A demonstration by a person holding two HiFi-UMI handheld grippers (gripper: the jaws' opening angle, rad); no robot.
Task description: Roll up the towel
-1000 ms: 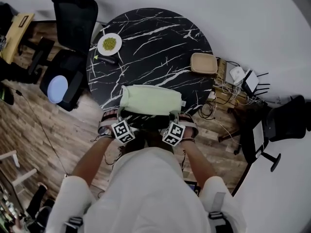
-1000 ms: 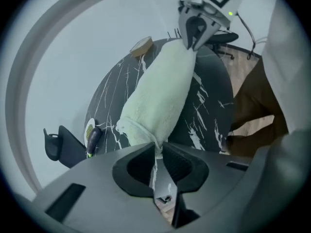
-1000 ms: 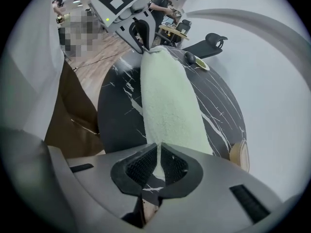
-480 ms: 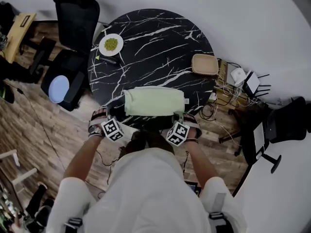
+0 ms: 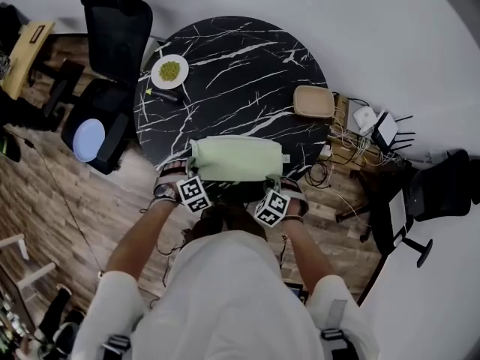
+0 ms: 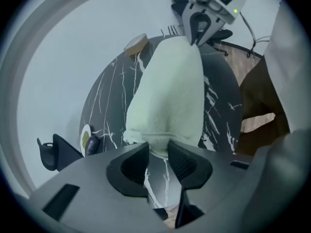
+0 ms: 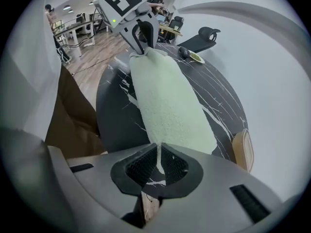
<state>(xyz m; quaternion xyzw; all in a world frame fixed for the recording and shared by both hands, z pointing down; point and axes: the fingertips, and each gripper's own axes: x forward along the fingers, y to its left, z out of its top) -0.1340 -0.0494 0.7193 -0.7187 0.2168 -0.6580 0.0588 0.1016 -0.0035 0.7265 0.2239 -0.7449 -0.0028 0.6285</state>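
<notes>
A pale green towel (image 5: 236, 158), folded into a long band, lies along the near edge of the round black marble table (image 5: 240, 66). My left gripper (image 5: 193, 178) is at its left end. In the left gripper view the jaws (image 6: 158, 148) are opening, and the thick folded corner of the towel (image 6: 170, 91) bulges between them. My right gripper (image 5: 271, 184) is at the right end. In the right gripper view it (image 7: 158, 153) is shut on a thin edge of the towel (image 7: 167, 106). Each gripper shows at the towel's far end in the other's view.
A white plate of green food (image 5: 169, 70) and a dark object (image 5: 165, 92) sit at the table's far left. A tan tray (image 5: 313, 100) is at the right edge. A black chair (image 5: 116, 21) stands at the left, and cables and devices (image 5: 360, 122) lie on the floor at the right.
Half a second ago the left gripper had swung out to the left, off the towel. It has come back to the towel's left corner. The right gripper has stayed in place.
</notes>
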